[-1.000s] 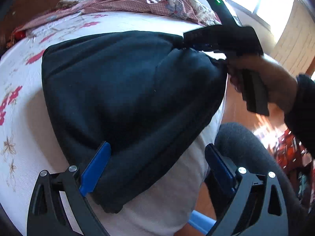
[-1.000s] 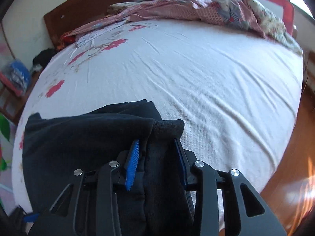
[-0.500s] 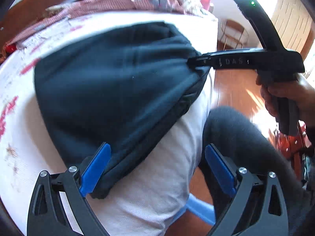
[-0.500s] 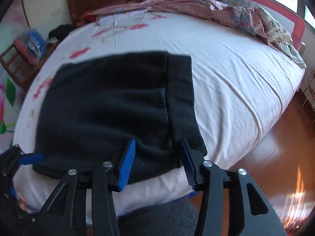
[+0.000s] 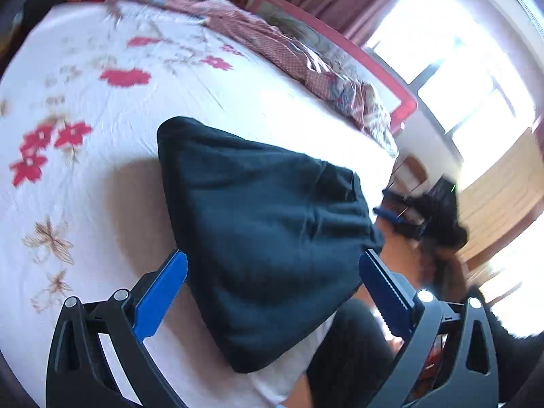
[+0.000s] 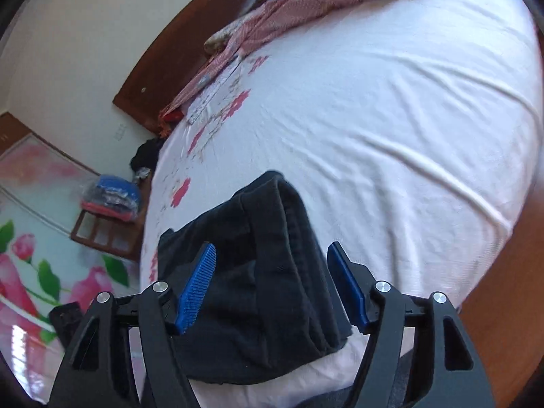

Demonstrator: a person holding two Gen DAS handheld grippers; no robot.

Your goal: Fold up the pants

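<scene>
A wide bed (image 5: 102, 176) with a white sheet fills both views; red and brown flowers are printed on the sheet along one side. A dark wooden headboard (image 6: 190, 51) stands at the far end. A crumpled pink patterned blanket (image 6: 289, 10) lies along the far edge of the bed, next to a red-framed rail (image 5: 374, 68). Bright windows (image 5: 459, 51) glare behind it.

The pants (image 5: 265, 238), dark and folded into a compact bundle, lie flat on the sheet at the near edge of the bed. In the right wrist view the stacked folded edges of the bundle (image 6: 272, 272) run away from the camera.

The left gripper (image 5: 272, 292) hangs over the near end of the pants, its blue pads spread wide and holding nothing. The right gripper (image 6: 272, 282) likewise has its jaws released, one pad on each side above the bundle, not pinching the cloth. In the left wrist view the right gripper shows as a dark blur just past the far corner of the pants.
</scene>
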